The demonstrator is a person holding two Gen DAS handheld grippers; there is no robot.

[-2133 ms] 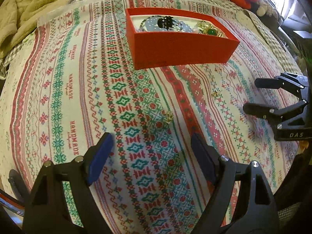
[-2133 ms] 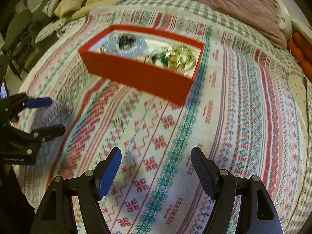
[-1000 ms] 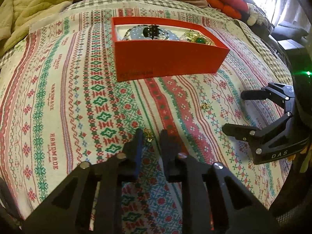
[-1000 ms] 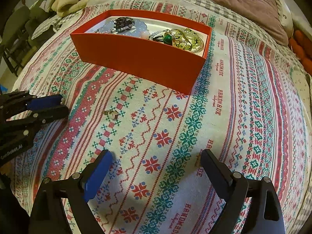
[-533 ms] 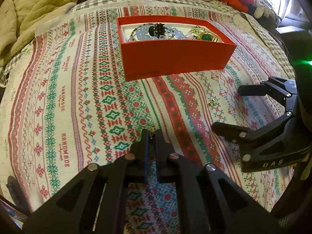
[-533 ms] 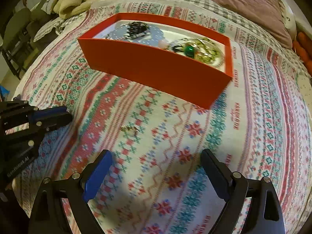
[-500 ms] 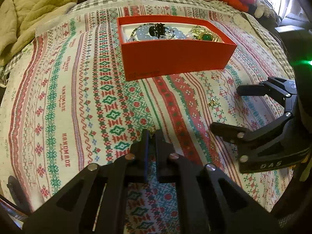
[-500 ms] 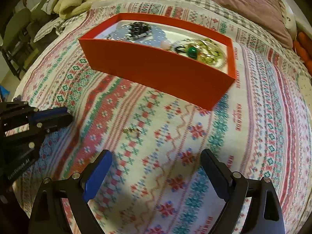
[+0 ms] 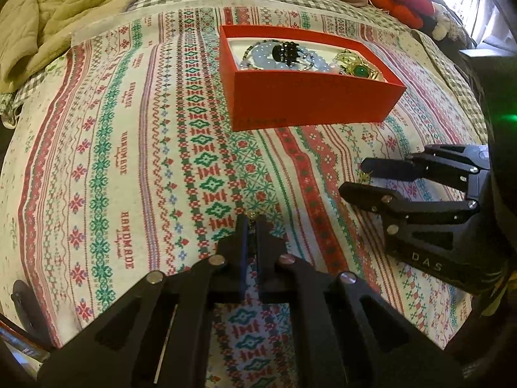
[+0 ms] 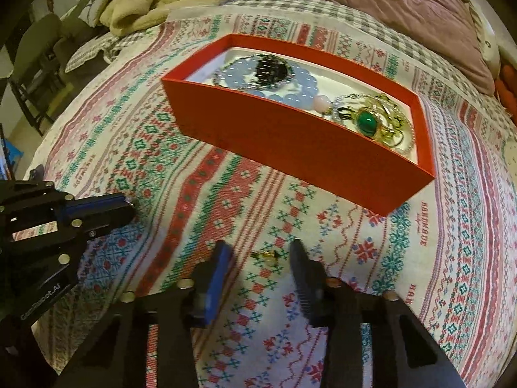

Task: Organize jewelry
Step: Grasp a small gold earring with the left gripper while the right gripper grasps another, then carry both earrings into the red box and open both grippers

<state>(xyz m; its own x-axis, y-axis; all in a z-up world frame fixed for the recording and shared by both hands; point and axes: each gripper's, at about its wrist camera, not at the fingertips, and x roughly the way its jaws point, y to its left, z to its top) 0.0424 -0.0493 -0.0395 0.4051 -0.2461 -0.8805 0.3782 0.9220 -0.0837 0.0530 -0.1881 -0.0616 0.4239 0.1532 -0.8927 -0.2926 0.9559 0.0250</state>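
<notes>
The second earring (image 10: 265, 254) lies on the cloth (image 10: 371, 278) in front of the red box (image 10: 290, 139), now between the right tongs (image 10: 261, 260), which have come down around it, released. The left tongs (image 9: 251, 223) stay clenched on the first earring (image 9: 252, 216). Both pieces probably go next into the box.

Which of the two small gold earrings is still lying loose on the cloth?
The gold earring between the right tongs; the left tongs pinch the other.
</notes>
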